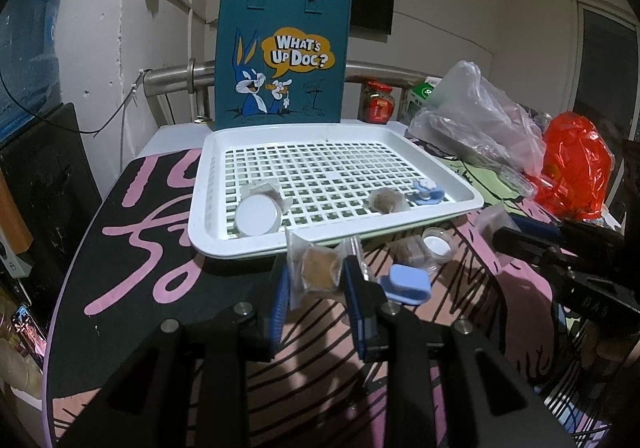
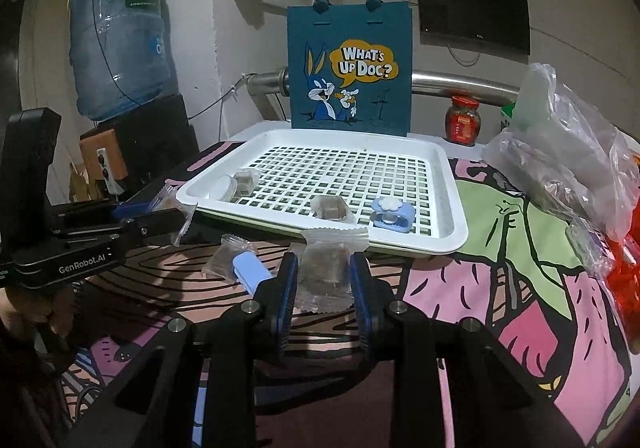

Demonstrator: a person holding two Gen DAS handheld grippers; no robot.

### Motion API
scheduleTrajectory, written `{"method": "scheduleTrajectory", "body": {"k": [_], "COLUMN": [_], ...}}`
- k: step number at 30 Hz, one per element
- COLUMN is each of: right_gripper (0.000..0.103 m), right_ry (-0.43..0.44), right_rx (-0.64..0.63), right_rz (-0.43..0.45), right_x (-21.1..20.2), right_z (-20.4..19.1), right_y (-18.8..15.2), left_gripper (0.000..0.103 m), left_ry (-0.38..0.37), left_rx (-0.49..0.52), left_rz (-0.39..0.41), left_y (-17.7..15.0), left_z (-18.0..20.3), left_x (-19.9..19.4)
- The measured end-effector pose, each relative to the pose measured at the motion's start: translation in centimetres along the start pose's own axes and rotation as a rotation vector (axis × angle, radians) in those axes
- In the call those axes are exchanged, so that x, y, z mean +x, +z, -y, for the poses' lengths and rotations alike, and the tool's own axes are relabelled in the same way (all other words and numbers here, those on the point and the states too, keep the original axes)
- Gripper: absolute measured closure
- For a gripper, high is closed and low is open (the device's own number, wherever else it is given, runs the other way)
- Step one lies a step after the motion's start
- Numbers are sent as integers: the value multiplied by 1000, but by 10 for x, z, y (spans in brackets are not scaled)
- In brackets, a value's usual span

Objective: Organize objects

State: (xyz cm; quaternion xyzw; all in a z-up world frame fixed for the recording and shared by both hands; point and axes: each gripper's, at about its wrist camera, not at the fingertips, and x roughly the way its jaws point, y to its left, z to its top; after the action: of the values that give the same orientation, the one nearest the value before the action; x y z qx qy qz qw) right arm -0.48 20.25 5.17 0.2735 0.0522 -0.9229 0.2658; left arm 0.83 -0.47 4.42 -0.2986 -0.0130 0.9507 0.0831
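Packets of brown cubes are what both grippers hold: the left gripper (image 1: 316,288) is clenched on a packet (image 1: 320,268) just short of the tray's near edge, and the right gripper (image 2: 325,280) is clenched on another packet (image 2: 324,268), also just before that edge. I judge the step in hand to be carrying each packet over the rim and setting it on the grid. To do it well, each should clear the raised near rim before being lowered, come down on a bare patch of grid and not on the things already there, and the two grippers should keep apart, since they work side by side. On the cloth beside the left packet lie a blue clip (image 1: 406,282), a clear pot (image 1: 436,246) and one more packet (image 2: 228,258). The tray (image 1: 224,248) already holds a white lid (image 1: 257,214) with a packet at its near left corner, a packet (image 1: 386,200) mid-front and a second blue clip (image 1: 428,190) toward the near right corner. The cloth (image 2: 520,248) is a busy cartoon print. Beyond the tray's far edge stands a blue tote (image 1: 280,56), a red jar (image 2: 463,120) and plastic bags (image 1: 480,120) to the right, a water bottle (image 2: 116,48) to the left, a dark screen (image 2: 472,8) on the wall.
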Motion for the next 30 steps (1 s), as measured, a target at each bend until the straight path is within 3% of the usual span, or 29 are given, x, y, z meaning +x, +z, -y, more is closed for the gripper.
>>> {"method": "scheduleTrajectory", "body": {"k": [30], "right_gripper": [77], "right_ry": [8], "right_rx": [7], "right_rz": [4], "right_x": [0], "right_z": [3], "right_y": [0], "left_gripper": [77], "left_ry": [-5], "left_rx": [0], "left_rz": [-6], "left_y": [-3], "left_z": [2], "left_x": [3]}}
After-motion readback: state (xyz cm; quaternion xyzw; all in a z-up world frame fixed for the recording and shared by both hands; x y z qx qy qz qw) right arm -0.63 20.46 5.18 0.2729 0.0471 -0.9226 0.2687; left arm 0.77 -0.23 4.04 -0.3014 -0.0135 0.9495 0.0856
